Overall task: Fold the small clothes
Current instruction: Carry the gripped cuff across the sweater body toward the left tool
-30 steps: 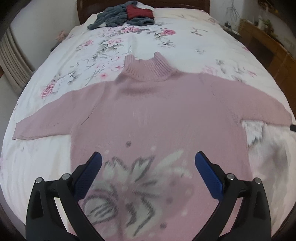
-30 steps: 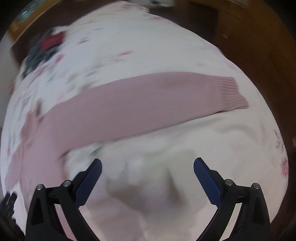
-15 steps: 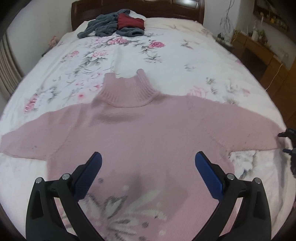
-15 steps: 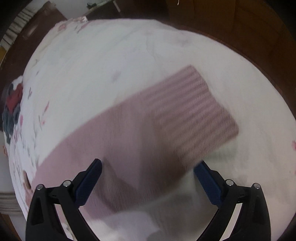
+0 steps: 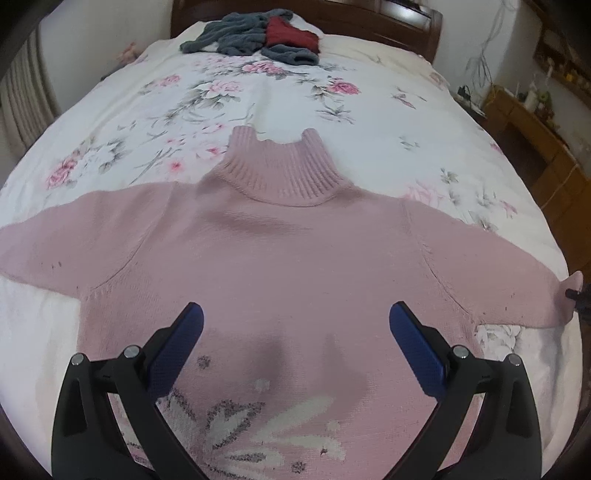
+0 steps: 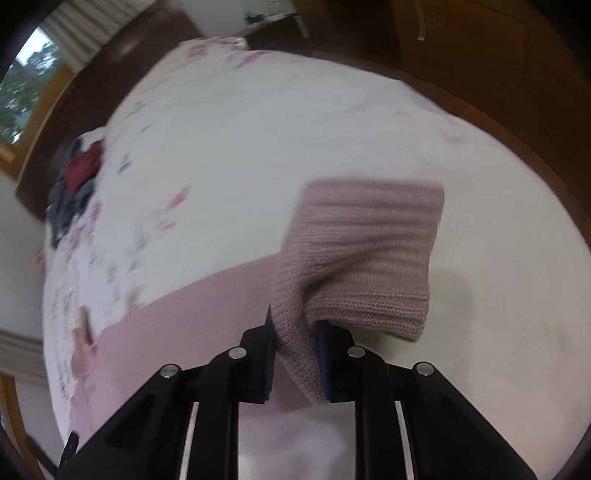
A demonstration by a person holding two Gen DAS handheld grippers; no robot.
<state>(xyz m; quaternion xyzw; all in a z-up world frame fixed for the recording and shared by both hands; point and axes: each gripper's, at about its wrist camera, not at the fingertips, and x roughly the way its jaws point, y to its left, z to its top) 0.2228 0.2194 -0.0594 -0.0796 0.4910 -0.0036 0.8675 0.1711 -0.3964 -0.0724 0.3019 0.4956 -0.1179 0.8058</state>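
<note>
A pink turtleneck sweater (image 5: 295, 258) with a white flower pattern lies flat and face up on the bed, both sleeves spread out. My left gripper (image 5: 295, 332) hovers open above its chest, with nothing between the blue pads. In the right wrist view my right gripper (image 6: 295, 332) is shut on the ribbed cuff (image 6: 365, 258) of the sweater's right sleeve, and the cuff bunches up just beyond the fingers. The tip of that gripper (image 5: 576, 295) shows at the sleeve end in the left wrist view.
The bed carries a white floral sheet (image 5: 258, 103). A heap of grey and dark red clothes (image 5: 258, 37) lies near the wooden headboard (image 5: 369, 22). Wooden furniture (image 5: 535, 129) stands along the bed's right side. Curtains (image 5: 22, 99) hang at the left.
My right gripper has closed in on the sleeve cuff and shut on it. My left gripper has moved up the sweater from the flower pattern toward the chest and stayed open.
</note>
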